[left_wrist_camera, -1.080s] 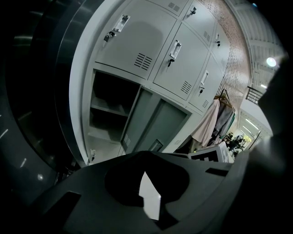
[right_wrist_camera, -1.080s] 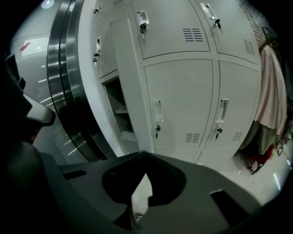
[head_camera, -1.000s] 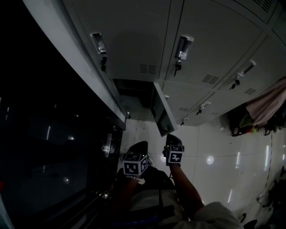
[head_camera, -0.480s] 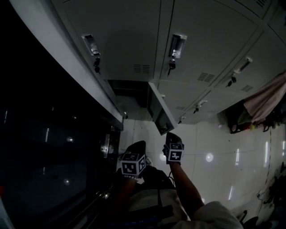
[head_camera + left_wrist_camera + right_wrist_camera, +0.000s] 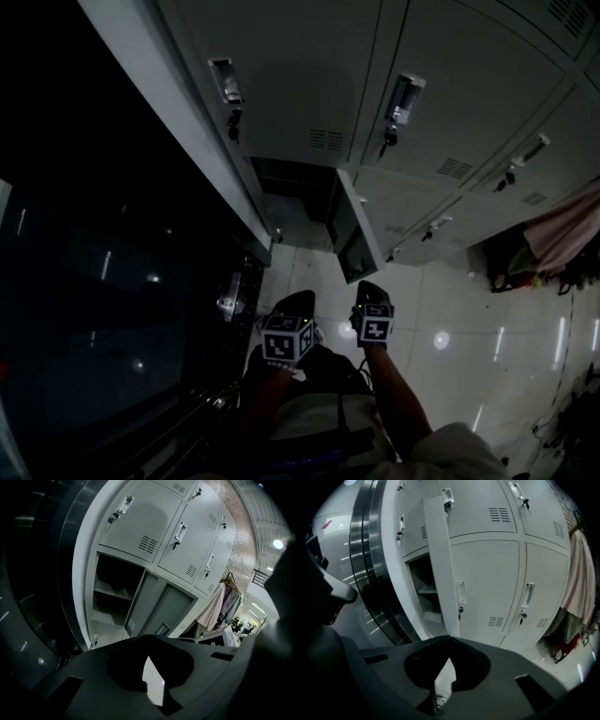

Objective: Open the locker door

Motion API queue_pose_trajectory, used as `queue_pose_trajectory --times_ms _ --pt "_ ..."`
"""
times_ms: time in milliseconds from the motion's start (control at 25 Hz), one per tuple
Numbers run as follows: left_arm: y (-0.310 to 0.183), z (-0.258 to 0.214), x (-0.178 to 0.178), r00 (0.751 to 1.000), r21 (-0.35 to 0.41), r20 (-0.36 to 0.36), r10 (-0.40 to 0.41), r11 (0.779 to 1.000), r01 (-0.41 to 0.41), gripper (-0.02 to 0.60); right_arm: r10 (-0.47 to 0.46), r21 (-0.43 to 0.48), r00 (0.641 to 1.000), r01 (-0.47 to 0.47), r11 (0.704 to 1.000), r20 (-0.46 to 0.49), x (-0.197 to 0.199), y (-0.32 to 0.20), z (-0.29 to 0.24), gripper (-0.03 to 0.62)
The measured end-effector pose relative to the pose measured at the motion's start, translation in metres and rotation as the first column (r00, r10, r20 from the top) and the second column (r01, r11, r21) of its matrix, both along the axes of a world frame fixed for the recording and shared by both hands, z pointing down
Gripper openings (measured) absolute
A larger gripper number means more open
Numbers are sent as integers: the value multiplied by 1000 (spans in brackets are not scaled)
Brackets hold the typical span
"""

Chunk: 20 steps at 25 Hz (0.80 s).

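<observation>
Swung-out locker door (image 5: 354, 234), grippers parked well below it

My left gripper (image 5: 298, 305) sits below the locker door and well clear of it, jaws clenched together on nothing. The door stands ajar off the dark bottom-row compartment (image 5: 291, 192) just left of it. My right gripper (image 5: 370, 289) is under the door too, apart from it, pinched closed and empty.

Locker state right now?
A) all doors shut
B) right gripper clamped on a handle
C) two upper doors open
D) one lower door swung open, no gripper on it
D: the lower door stands swung out from its compartment, and the left gripper and right gripper sit short of it, jaws together on nothing.
</observation>
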State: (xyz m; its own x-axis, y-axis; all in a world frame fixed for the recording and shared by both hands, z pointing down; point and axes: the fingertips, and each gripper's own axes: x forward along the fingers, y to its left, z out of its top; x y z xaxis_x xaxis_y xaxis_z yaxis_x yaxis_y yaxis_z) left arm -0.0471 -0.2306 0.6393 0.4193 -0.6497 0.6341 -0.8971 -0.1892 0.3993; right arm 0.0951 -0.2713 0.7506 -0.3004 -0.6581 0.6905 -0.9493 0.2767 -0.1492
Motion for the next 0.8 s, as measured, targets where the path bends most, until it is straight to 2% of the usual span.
queue_pose_trajectory --times_ms 160,320,560,800 --pt "4 -5 -14 999 13 0 -53 999 53 -6 -71 -4 997 71 997 -3 -13 11 -11 6" --pt "10 -21 -30 993 31 -3 -118 993 118 -6 -178 -6 983 179 984 32 -46 22 -32 5" --pt "26 -52 -62 978 56 -1 -208 977 207 -6 -364 84 926 357 930 102 -121 29 -99 5" --pt "45 -86 -84 965 110 -8 -264 959 263 -6 -449 164 880 426 890 155 -165 38 -154 5"
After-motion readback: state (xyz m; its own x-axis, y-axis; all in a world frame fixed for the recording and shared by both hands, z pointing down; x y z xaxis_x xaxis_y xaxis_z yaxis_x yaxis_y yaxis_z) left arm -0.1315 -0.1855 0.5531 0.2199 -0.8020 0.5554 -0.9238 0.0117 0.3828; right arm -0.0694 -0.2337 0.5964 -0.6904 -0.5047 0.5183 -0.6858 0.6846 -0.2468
